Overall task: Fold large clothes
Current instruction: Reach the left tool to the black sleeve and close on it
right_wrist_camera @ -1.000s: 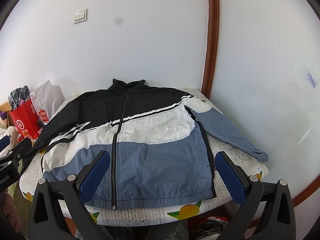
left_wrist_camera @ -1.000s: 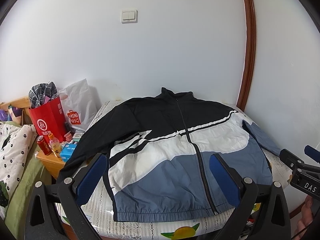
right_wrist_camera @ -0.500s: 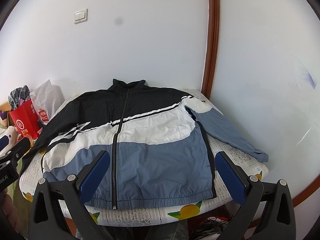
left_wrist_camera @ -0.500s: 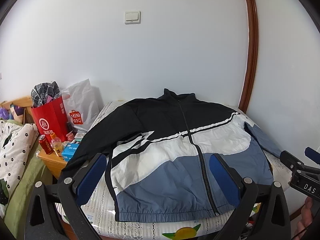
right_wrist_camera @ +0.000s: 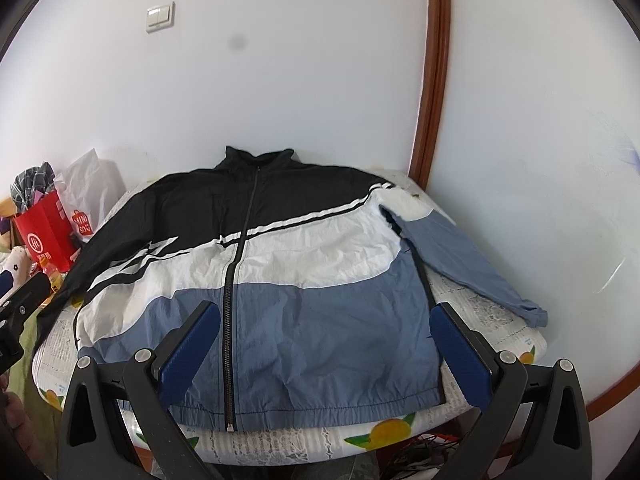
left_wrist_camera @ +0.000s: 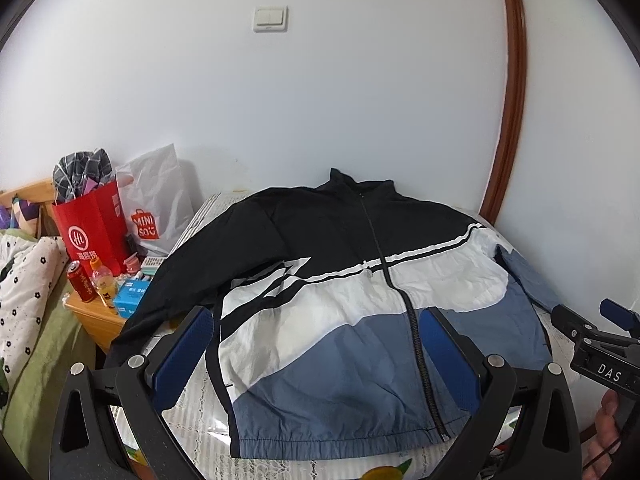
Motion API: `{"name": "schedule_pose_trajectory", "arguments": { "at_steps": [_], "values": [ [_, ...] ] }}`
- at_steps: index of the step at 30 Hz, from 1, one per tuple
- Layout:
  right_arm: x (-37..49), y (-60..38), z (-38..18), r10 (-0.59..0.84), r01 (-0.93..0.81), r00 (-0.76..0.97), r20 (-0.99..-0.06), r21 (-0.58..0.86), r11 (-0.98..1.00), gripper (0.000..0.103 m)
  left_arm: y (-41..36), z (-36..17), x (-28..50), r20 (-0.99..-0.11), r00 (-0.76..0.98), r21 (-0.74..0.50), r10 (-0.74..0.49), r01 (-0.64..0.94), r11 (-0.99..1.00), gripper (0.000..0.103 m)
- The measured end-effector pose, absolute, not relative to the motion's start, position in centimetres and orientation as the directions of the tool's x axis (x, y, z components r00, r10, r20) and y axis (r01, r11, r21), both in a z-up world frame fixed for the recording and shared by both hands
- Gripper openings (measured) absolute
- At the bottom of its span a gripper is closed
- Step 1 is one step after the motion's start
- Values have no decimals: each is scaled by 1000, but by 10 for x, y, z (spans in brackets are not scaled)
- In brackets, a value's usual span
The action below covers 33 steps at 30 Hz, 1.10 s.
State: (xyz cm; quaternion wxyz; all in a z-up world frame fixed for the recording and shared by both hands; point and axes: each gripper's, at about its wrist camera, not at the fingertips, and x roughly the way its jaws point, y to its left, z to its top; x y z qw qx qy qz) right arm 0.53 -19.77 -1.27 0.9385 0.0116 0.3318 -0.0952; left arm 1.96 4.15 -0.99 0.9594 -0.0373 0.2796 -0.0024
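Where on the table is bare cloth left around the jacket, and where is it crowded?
Free: the tablecloth strip between the jacket body and its blue sleeve, and the front edge below the hem. Crowded: the nightstand with can, bottle, boxes and bags.

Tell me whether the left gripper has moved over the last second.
Yes. In the left wrist view the light switch has drifted right and slightly down, so the left gripper, jaws open, turned slightly left and up.
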Motion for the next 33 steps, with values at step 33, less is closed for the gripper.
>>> {"name": "schedule_pose_trajectory", "arguments": {
  "at_steps": [33],
  "values": [
    [133,-159,-125,-168,143,620,-766,-99,985,88,221,-152,130,-752,607,132,257,-243,961,75]
  ]
}}
